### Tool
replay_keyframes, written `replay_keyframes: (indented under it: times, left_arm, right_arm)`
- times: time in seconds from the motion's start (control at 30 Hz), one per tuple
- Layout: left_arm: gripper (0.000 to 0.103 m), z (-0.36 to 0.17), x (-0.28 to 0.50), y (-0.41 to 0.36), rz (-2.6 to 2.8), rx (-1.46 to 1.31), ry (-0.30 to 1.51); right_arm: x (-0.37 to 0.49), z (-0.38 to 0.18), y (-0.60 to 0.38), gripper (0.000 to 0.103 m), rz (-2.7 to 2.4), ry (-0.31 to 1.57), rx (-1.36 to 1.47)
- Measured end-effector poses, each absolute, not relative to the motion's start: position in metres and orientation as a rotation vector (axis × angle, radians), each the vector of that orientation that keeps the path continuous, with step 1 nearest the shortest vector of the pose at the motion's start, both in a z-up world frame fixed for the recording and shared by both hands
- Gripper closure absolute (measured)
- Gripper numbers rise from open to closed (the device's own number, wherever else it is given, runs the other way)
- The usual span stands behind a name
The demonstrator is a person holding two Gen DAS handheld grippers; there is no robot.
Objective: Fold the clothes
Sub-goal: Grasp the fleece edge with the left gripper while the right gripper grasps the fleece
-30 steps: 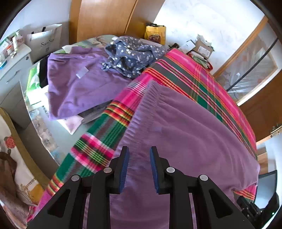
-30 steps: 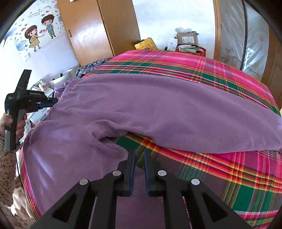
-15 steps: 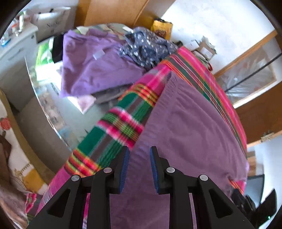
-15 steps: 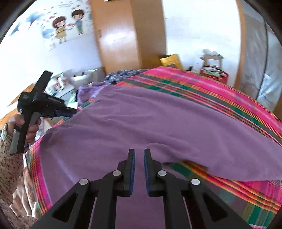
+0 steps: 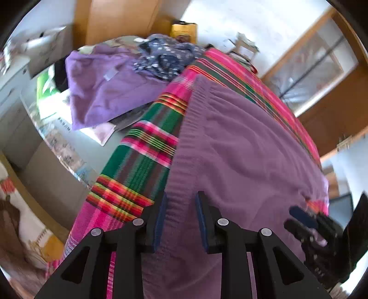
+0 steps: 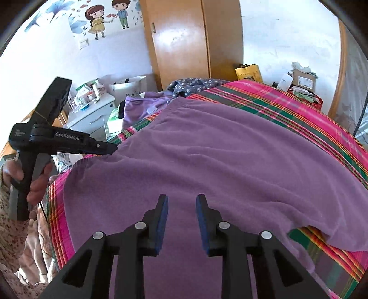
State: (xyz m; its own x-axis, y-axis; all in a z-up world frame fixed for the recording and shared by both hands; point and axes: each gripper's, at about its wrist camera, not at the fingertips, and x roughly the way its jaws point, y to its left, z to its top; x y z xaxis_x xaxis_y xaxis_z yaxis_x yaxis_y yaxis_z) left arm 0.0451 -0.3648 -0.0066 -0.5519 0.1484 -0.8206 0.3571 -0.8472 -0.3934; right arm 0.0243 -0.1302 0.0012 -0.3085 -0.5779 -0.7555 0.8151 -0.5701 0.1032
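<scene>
A plaid blanket (image 6: 287, 108) in pink, green and red is covering the bed, and a purple garment (image 6: 218, 156) is lying spread flat across it. In the right wrist view, going left to right, cartoon stickers (image 6: 105, 18) are showing on the white wall, a white nightstand (image 6: 92, 115) is standing by the bed, then a wooden wardrobe (image 6: 191, 41), a yellow bag (image 6: 248, 72) and cardboard boxes (image 6: 301, 79). Past the garment's far end, a purple pile (image 5: 103, 87) and a dark dotted cloth (image 5: 165, 57) are lying bunched.

The left gripper (image 5: 179, 220) is hovering over the garment's ribbed edge with its jaws spread; nothing is pinched between them. A hand (image 6: 34, 181) is gripping its handle. The right gripper (image 6: 181, 218) is hanging above the garment's near part, its jaws opening, with no cloth caught between them.
</scene>
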Motion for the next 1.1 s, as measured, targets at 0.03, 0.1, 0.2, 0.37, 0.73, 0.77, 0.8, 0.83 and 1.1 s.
replay_keyframes:
  times: [0.03, 0.1, 0.2, 0.37, 0.73, 0.77, 0.8, 0.83, 1.1]
  left_arm:
    - [0.077, -0.006, 0.045, -0.363, -2.548, 1.412, 0.800]
    - [0.089, -0.003, 0.046, -0.362, -2.579, 1.392, 0.803]
    - [0.094, 0.001, 0.045, -0.363, -2.619, 1.344, 0.852]
    - [0.095, -0.004, 0.041, -0.360, -2.614, 1.387, 0.907]
    - [0.095, 0.003, 0.073, -0.373, -2.563, 1.285, 0.973]
    - [0.095, 0.004, 0.075, -0.374, -2.554, 1.274, 0.973]
    - [0.094, 0.004, 0.077, -0.376, -2.547, 1.269, 0.976]
    - [0.092, 0.004, 0.077, -0.378, -2.539, 1.270, 0.986]
    - [0.083, -0.002, 0.082, -0.392, -2.487, 1.248, 1.067]
  right_arm:
    - [0.025, 0.001, -0.134, 0.077, -1.976, 0.380, 0.976]
    - [0.026, 0.001, -0.139, 0.077, -1.977, 0.382, 0.974]
    - [0.028, 0.001, -0.143, 0.077, -1.979, 0.380, 0.972]
    - [0.030, 0.000, -0.146, 0.077, -1.973, 0.385, 0.979]
    - [0.037, 0.006, -0.185, 0.072, -1.877, 0.377, 0.902]
    - [0.037, 0.006, -0.193, 0.072, -1.861, 0.383, 0.890]
    - [0.037, 0.005, -0.202, 0.072, -1.839, 0.395, 0.889]
    - [0.037, 0.003, -0.210, 0.072, -1.828, 0.407, 0.892]
    - [0.046, -0.019, -0.249, 0.092, -1.760, 0.553, 0.910]
